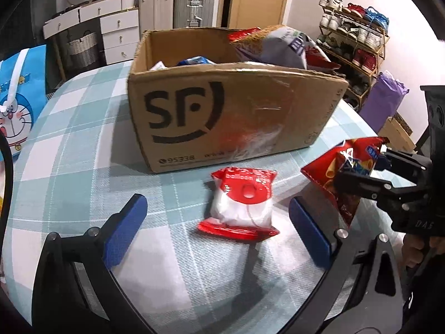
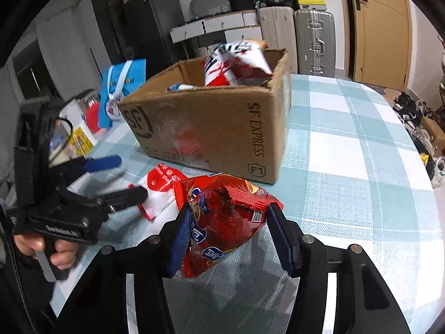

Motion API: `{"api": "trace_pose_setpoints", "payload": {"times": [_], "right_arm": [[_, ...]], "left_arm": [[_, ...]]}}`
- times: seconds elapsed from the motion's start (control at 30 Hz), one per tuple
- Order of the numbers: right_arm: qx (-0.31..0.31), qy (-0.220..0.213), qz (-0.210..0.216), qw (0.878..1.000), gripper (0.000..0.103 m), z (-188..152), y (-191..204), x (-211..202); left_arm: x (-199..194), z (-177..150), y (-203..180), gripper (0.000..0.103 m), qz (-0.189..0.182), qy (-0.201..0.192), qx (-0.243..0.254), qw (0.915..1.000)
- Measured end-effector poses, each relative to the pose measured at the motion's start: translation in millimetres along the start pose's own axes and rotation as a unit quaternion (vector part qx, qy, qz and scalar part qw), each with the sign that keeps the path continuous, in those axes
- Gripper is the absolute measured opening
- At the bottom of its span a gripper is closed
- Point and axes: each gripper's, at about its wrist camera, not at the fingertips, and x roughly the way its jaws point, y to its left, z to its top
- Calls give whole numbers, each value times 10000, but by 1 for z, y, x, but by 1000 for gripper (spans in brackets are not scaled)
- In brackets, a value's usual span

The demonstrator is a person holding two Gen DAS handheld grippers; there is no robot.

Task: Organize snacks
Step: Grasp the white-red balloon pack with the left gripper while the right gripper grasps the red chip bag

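A brown SF cardboard box [image 1: 222, 111] stands on the checked table and holds several snack bags; it also shows in the right wrist view [image 2: 217, 128]. A red-and-white snack pack [image 1: 242, 203] lies flat in front of the box, between the open fingers of my left gripper [image 1: 219, 222], which is empty. In the right wrist view the pack [image 2: 161, 192] lies by the left gripper [image 2: 122, 178]. My right gripper [image 2: 230, 236] is shut on a red chip bag [image 2: 222, 222] and holds it above the table; the bag shows at the right in the left wrist view [image 1: 339, 172].
A blue Doraemon bag [image 1: 19, 97] stands at the table's left edge, with small items [image 2: 80, 136] beside it. Suitcases [image 1: 192, 2], drawers and a shoe rack [image 1: 353, 41] line the room behind. The checked tablecloth [image 2: 347, 144] stretches right of the box.
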Motion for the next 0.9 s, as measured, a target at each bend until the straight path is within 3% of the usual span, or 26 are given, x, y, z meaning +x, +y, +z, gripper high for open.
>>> {"api": "trace_pose_setpoints", "payload": {"times": [0.1,0.37,0.9], "right_arm": [[-61,-26,-24,10000,55,2,0,-3],[-70,-2,45,10000,55,2,0,-4],[-51,-93,71,9999,55,1,-2,-9]], "left_arm": [[6,-1,-5,95,-24,83,53,9999],[19,-5,-11,54,-77,322,134,9994],[0,5,-12,50,-291,33,89,9995]]}}
